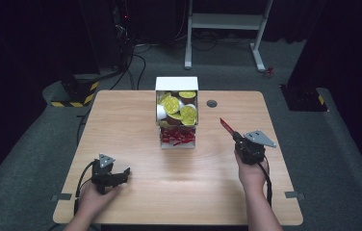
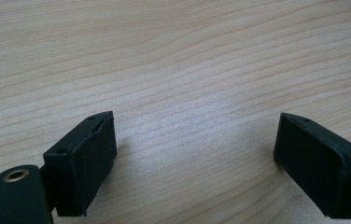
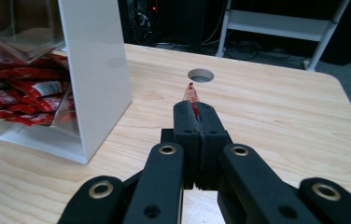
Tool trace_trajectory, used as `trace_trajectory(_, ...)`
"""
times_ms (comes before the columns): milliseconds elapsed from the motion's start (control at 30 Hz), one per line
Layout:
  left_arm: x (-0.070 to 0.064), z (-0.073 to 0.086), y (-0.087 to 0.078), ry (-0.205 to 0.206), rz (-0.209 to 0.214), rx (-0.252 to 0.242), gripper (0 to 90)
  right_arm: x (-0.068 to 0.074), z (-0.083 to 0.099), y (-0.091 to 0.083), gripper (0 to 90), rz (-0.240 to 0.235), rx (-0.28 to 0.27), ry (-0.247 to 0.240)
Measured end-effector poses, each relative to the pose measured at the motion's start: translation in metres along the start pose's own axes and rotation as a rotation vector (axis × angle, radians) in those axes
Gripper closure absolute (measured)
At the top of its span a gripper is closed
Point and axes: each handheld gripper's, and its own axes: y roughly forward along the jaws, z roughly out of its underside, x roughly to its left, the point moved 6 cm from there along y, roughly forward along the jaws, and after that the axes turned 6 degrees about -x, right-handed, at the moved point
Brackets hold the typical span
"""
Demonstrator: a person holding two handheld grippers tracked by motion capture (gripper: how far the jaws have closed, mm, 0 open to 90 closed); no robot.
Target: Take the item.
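Table (image 1: 179, 192) scene, seen from above and along each gripper. Your right gripper (image 1: 237, 137) holds a red sachet (image 1: 226, 126) pinched between its fingers (image 3: 185, 126), which are pressed together on it; the sachet sticks out forward past the fingertips, off the table surface, to the right of the white box (image 1: 176, 83). In the right gripper view the sachet's tip (image 3: 191, 92) points toward the round hole (image 3: 200, 74) in the table. The box stands at the table's middle, with yellow-lidded cups (image 1: 179, 108) in its upper part and more red sachets (image 1: 177, 136) in its lower tray. Your left gripper (image 1: 121, 174) lies low at the near left of the table, fingers (image 2: 87, 156) spread wide with nothing between them, bare wood beneath.
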Motion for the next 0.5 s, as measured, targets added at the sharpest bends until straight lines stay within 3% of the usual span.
trace_trajectory(500, -0.001, 0.000, 0.000, -0.009, 0.001, -0.003, 13.5, -0.011, -0.005, 0.018, 89.2, 0.045, 0.038, -0.035)
